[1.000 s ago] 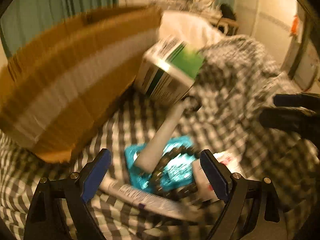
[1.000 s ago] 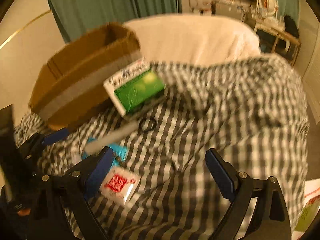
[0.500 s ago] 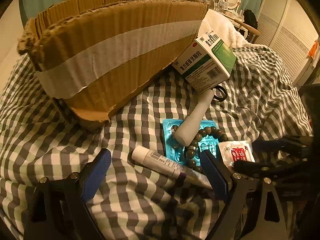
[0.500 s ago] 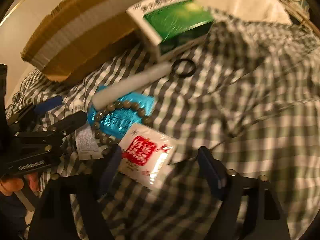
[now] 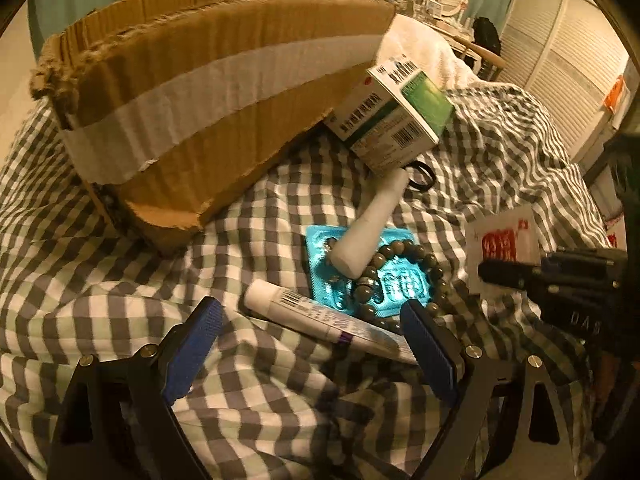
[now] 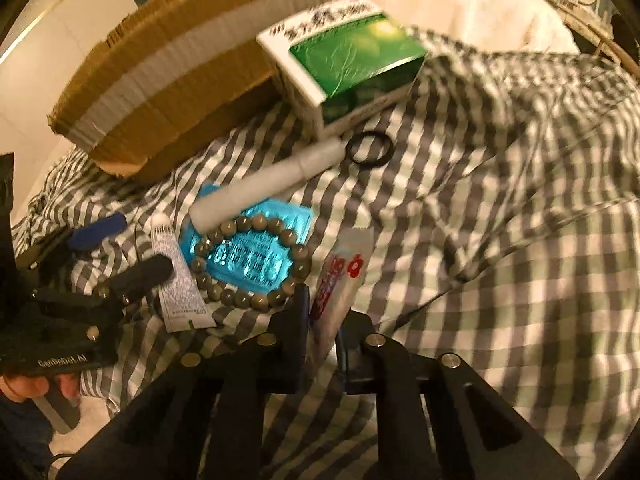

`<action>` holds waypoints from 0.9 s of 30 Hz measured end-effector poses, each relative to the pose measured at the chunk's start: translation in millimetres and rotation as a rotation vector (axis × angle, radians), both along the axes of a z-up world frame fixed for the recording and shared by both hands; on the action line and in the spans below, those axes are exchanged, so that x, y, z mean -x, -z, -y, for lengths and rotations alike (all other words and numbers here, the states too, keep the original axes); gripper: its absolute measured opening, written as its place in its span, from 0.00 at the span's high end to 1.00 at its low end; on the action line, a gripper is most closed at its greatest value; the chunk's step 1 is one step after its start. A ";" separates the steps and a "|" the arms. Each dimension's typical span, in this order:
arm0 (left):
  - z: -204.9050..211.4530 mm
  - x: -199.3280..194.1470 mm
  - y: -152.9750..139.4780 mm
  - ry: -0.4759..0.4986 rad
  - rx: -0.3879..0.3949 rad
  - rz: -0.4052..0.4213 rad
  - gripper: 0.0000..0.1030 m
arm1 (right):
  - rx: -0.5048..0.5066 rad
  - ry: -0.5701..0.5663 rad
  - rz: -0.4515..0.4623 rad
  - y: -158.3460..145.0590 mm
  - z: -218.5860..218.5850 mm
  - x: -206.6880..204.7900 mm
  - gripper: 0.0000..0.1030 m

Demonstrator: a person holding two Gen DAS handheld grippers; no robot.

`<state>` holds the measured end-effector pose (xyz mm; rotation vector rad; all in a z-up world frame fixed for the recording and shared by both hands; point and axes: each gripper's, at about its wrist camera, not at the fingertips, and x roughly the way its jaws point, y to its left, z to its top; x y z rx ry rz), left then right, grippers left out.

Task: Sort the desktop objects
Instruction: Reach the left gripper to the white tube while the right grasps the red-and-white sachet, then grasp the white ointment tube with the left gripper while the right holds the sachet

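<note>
While the left gripper [image 5: 308, 344] stays spread near the white ointment tube [image 5: 320, 318], the right gripper [image 6: 322, 336] pinches the red-and-white foil sachet [image 6: 340, 280].

I see checked bedcover [image 5: 120, 288] w/ cardboard box [image 5: 208, 92]; right of box: green med box [image 5: 390, 118], black ring [image 6: 370, 149], white tube [image 5: 370, 226], blue blister pack [image 6: 250, 254], small tube [image 5: 320, 318].
</note>
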<state>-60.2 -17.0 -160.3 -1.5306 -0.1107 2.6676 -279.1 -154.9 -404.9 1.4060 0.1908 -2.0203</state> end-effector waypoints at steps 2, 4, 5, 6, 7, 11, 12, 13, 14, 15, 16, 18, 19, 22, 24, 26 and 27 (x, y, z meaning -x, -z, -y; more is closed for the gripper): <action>-4.1 2.4 5.2 0.006 0.018 0.017 0.07 | 0.014 0.005 0.011 0.4 -4.4 0.3 0.89; -8.9 9.0 13.0 0.009 0.053 0.046 0.06 | 0.015 0.004 0.018 0.7 -4.8 1.8 0.89; -9.8 11.3 17.1 0.006 0.065 0.062 0.06 | 0.014 0.001 0.018 1.0 -4.8 1.4 0.89; -9.2 13.3 20.0 -0.001 0.064 0.071 0.06 | 0.011 -0.001 0.016 1.3 -5.9 2.4 0.89; -8.3 13.5 20.6 -0.007 0.055 0.068 0.06 | 0.012 -0.002 0.016 -0.5 -5.4 2.2 0.89; -7.8 13.8 20.3 0.019 -0.004 0.079 0.45 | 0.019 0.002 0.024 -2.9 4.2 9.9 0.89; -8.1 13.7 20.3 0.020 -0.013 0.080 0.46 | 0.018 0.002 0.024 -3.0 4.0 9.5 0.89; -8.0 13.2 19.4 0.023 -0.012 0.076 0.47 | 0.018 0.001 0.024 -3.7 3.3 8.9 0.89; -8.3 12.8 18.3 0.027 -0.021 0.073 0.54 | 0.019 0.000 0.021 -4.6 3.4 8.2 0.89; -8.1 12.8 17.5 0.032 -0.036 0.074 0.60 | 0.020 0.000 0.020 -1.8 8.2 7.8 0.89; -7.2 12.7 16.7 0.030 -0.048 0.072 0.62 | 0.021 0.001 0.020 -2.2 8.2 7.6 0.89; -4.1 13.4 16.5 0.022 -0.066 0.074 0.69 | 0.020 0.003 0.020 -1.6 9.7 7.7 0.89; -1.9 13.4 15.9 0.011 -0.077 0.071 0.71 | 0.020 0.004 0.021 -1.4 10.7 7.5 0.89; 4.7 8.6 13.8 -0.005 -0.105 0.067 0.79 | 0.020 0.003 0.017 -2.7 8.6 7.0 0.89; 5.0 6.0 11.5 -0.008 -0.107 0.068 0.80 | 0.020 0.004 0.017 -2.7 8.6 6.8 0.89; 8.4 0.9 7.7 -0.003 -0.113 0.064 0.81 | 0.023 0.007 0.016 -3.4 8.0 6.4 0.89; 9.8 -1.1 5.1 -0.002 -0.119 0.062 0.81 | 0.025 0.008 0.016 -3.6 7.3 6.4 0.89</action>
